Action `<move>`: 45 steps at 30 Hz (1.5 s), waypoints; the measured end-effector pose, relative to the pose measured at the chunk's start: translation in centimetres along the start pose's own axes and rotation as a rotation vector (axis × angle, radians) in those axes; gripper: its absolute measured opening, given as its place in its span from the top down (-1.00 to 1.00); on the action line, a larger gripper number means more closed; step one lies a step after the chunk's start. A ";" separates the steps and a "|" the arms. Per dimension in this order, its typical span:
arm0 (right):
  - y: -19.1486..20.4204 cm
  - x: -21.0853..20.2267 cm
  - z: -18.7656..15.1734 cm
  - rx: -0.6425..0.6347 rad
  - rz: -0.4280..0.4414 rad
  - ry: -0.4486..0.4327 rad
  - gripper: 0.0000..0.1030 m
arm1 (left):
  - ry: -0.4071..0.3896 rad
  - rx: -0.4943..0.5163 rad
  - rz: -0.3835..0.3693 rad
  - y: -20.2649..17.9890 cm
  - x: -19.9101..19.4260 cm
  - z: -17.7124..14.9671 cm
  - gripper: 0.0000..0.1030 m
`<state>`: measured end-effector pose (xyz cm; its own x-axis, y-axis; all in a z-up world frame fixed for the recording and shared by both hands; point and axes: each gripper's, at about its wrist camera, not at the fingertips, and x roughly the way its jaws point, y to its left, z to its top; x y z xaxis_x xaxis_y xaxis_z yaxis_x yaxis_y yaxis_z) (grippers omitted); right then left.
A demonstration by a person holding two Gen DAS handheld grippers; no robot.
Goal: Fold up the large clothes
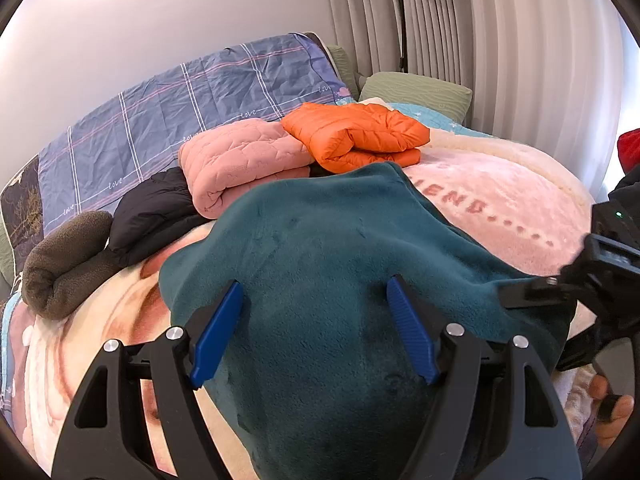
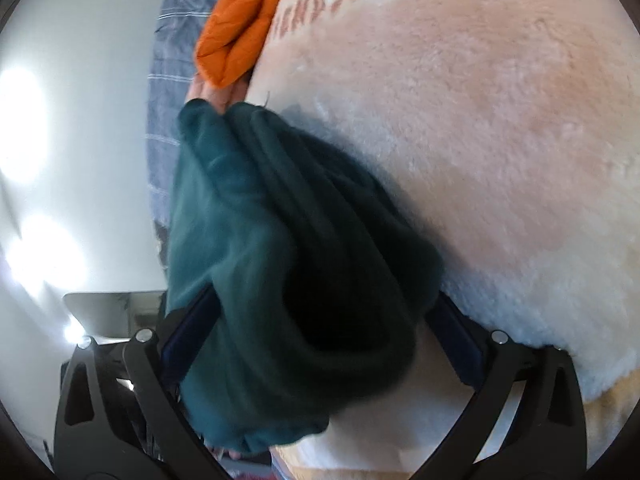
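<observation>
The teal fleece garment [image 1: 320, 248] lies spread over the near half of the bed, and the left gripper [image 1: 314, 308] stands over it with its blue pads [image 1: 218, 336] wide apart, both resting on or just above the pile with nothing clamped between them. In the right wrist view the same teal fleece [image 2: 256, 216] is bunched into thick folds that fill the gap of the right gripper [image 2: 324, 320]; its dark fingers [image 2: 188, 320] sit well apart on either side of the bundle, and whether they press on the cloth cannot be told. The right gripper's black body [image 1: 600, 272] shows at the right edge of the left view, touching the garment's edge.

Under the fleece is a plush pink blanket [image 1: 500, 200] with reddish lettering and dots, covering the bed. Beyond the garment lie a folded orange puffer jacket [image 1: 356, 132], a folded pink quilted jacket [image 1: 240, 160] just beside it, a black jacket [image 1: 160, 216] and a rolled brown fleece [image 1: 64, 264]. A blue checked sheet [image 1: 192, 96] drapes the headboard side, with a green pillow [image 1: 416, 90] near pale pleated curtains [image 1: 460, 20] and a plain white wall [image 1: 160, 12]
</observation>
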<state>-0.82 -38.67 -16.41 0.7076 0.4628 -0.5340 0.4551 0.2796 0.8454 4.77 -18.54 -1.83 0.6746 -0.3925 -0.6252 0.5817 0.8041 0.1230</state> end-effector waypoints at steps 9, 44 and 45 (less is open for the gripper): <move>-0.6 -1.0 -1.6 -0.105 0.037 -0.124 -0.51 | -0.011 -0.021 -0.016 0.0 0.0 0.2 -0.45; 1.5 0.0 -2.5 -0.207 0.012 -0.231 -0.24 | -0.087 -0.349 -0.191 7.1 -1.3 -0.5 -0.66; 1.5 0.0 -2.5 -0.212 0.011 -0.231 -0.24 | -0.090 -0.385 -0.186 8.2 -1.3 -0.7 -0.67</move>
<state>-1.49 -36.14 -15.16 0.8269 0.2708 -0.4928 0.3407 0.4561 0.8222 8.33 -11.11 -0.55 0.6212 -0.5699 -0.5378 0.4967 0.8172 -0.2923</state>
